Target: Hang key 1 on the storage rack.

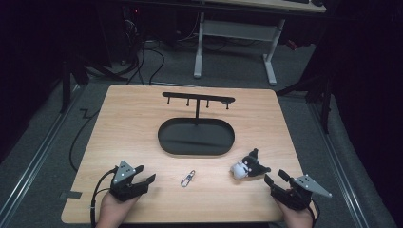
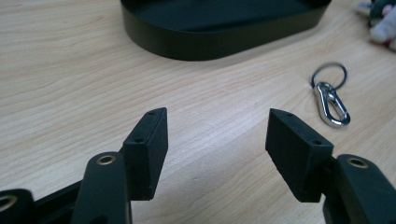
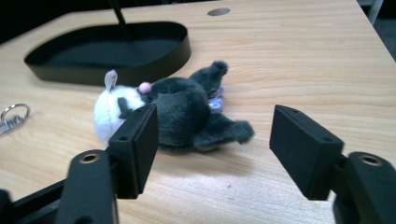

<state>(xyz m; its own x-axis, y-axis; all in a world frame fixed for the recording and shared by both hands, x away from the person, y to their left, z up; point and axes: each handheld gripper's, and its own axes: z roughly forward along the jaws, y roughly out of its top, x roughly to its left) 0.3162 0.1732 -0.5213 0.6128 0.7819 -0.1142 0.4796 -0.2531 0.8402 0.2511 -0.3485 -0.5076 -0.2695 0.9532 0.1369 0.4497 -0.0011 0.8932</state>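
Observation:
A small black-and-white plush toy (image 1: 248, 166) (image 3: 180, 109) lies on its side on the wooden table (image 1: 133, 118), right of centre. A silver carabiner with a key ring (image 1: 188, 178) (image 2: 332, 95) lies near the front middle. Behind them a black stand rises from an oval tray (image 1: 196, 136) and carries a hook bar (image 1: 198, 98). My left gripper (image 1: 146, 173) (image 2: 217, 135) rests open at the front left, nothing between its jaws, the carabiner ahead and to its right. My right gripper (image 1: 276, 176) (image 3: 215, 135) is open at the front right, just short of the plush.
The table's front edge runs just under both hands. Cables trail from the left gripper off the table's left side. A white desk frame (image 1: 233, 42) stands on the grey floor beyond the far edge. A round hole (image 3: 218, 11) marks the tabletop's far part.

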